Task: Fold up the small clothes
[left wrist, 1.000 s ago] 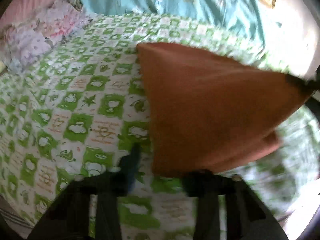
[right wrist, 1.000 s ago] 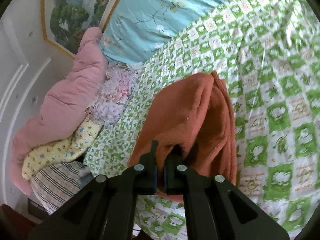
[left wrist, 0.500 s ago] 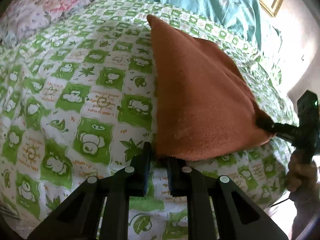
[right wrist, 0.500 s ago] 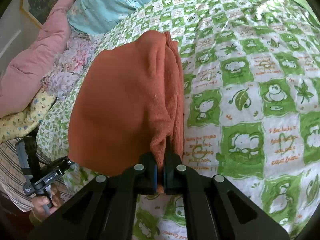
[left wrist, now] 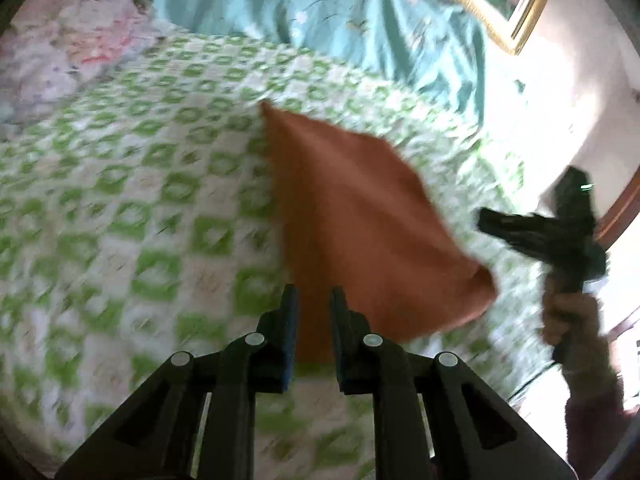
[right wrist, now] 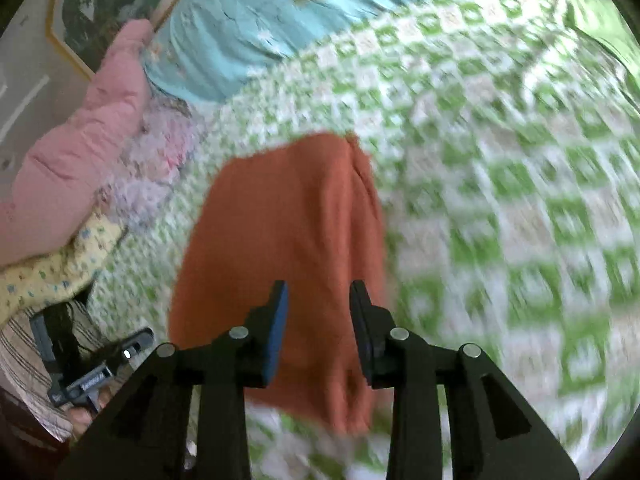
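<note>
Orange cloth lies folded on the green-checked bed, both grippers free of it.

Left wrist view: left gripper fingers narrowly parted, empty, above the orange cloth near the bed edge.
Right wrist view: right gripper fingers wide, empty, over the cloth.

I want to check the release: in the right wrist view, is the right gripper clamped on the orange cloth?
No, the right gripper stands open, with the orange cloth lying flat on the bed beyond it.
</note>
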`<state>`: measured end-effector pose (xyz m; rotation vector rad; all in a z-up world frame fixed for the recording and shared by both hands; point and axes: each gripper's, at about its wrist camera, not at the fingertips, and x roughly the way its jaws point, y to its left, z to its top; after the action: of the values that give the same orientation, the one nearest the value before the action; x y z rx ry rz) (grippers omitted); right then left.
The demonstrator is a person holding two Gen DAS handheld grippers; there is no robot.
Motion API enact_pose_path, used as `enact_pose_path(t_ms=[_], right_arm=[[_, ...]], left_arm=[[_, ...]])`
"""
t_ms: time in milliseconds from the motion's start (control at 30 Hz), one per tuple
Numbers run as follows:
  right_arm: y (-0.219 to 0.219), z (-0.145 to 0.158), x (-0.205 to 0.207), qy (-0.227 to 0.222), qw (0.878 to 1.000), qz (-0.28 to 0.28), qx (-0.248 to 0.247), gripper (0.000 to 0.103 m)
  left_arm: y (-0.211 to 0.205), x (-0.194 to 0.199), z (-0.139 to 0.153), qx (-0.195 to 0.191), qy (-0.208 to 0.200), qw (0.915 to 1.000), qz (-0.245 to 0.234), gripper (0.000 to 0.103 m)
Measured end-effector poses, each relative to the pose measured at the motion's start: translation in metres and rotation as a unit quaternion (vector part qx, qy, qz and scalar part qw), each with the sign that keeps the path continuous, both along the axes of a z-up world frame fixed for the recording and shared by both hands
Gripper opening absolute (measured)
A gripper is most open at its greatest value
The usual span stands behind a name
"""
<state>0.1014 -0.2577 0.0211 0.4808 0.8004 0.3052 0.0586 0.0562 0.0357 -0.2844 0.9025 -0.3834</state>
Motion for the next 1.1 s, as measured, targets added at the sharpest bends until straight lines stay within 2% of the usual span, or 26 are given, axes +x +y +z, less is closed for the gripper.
enact_pose_path(t_ms=[100, 300, 333, 367, 433, 467, 567, 633, 700, 767, 867, 900, 933, 1000, 1033, 1100], right_arm=[[0.007, 0.004, 0.036, 0.001, 1.000, 0.007, 0.016, 0.033], [0.016, -0.021, 0.088, 0.051, 0.998, 0.011, -0.019, 0.033], [0.016, -0.027, 0.092, 0.060, 0.998, 0.012, -0.024, 0.030], [0.016, -0.029, 0.093, 0.062, 0.998, 0.011, -0.026, 0.009], [0.012, -0.027, 0.089, 0.051, 0.999, 0.008, -0.012, 0.009], [0.007, -0.016, 0.080, 0.026, 1.000, 0.000, -0.003, 0.009], [-0.001, 0.003, 0.065, -0.014, 1.000, -0.020, -0.002, 0.008], [-0.002, -0.007, 0.068, -0.002, 0.999, -0.032, -0.026, 0.008], [-0.004, -0.031, 0.075, 0.029, 0.998, -0.037, -0.038, 0.008], [-0.003, -0.052, 0.082, 0.048, 0.997, -0.039, -0.049, 0.008], [-0.004, -0.047, 0.082, 0.048, 0.996, -0.046, -0.051, 0.009], [-0.003, -0.044, 0.081, 0.049, 0.996, -0.047, -0.057, 0.010], [-0.002, -0.038, 0.077, 0.047, 0.995, -0.050, -0.066, 0.011], [0.000, -0.025, 0.067, 0.040, 0.994, -0.065, -0.078, 0.023], [-0.001, -0.016, 0.060, 0.031, 0.993, -0.078, -0.080, 0.023], [0.003, -0.005, 0.046, 0.002, 0.995, -0.076, -0.062, 0.024]], left_arm=[[-0.010, 0.025, 0.006, -0.007, -0.015, 0.9998, -0.013, 0.018], [-0.025, 0.046, -0.007, -0.009, -0.006, 0.9989, -0.045, 0.020], [-0.027, 0.047, -0.011, -0.008, -0.005, 0.9985, -0.054, 0.021], [-0.029, 0.048, -0.013, -0.004, -0.003, 0.9983, -0.058, 0.021], [-0.029, 0.050, -0.016, 0.003, -0.004, 0.9978, -0.066, 0.021], [-0.029, 0.050, -0.016, 0.001, -0.004, 0.9976, -0.069, 0.021], [-0.031, 0.053, -0.027, -0.006, 0.013, 0.9970, -0.076, 0.020], [-0.035, 0.054, -0.037, 0.000, 0.022, 0.9967, -0.078, 0.020], [-0.039, 0.054, -0.044, 0.007, 0.017, 0.9969, -0.077, 0.019], [-0.037, 0.055, -0.046, -0.006, 0.022, 0.9972, -0.071, 0.019], [-0.037, 0.057, -0.037, 0.000, 0.032, 0.9967, -0.075, 0.020], [-0.038, 0.058, -0.033, 0.001, 0.033, 0.9963, -0.079, 0.024], [-0.037, 0.060, -0.027, 0.000, 0.031, 0.9959, -0.085, 0.032], [-0.034, 0.065, -0.017, 0.000, 0.018, 0.9963, -0.085, 0.039], [-0.033, 0.071, -0.011, 0.006, 0.009, 0.9969, -0.078, 0.044], [-0.033, 0.085, -0.007, 0.019, 0.001, 0.9977, -0.065, 0.047]])
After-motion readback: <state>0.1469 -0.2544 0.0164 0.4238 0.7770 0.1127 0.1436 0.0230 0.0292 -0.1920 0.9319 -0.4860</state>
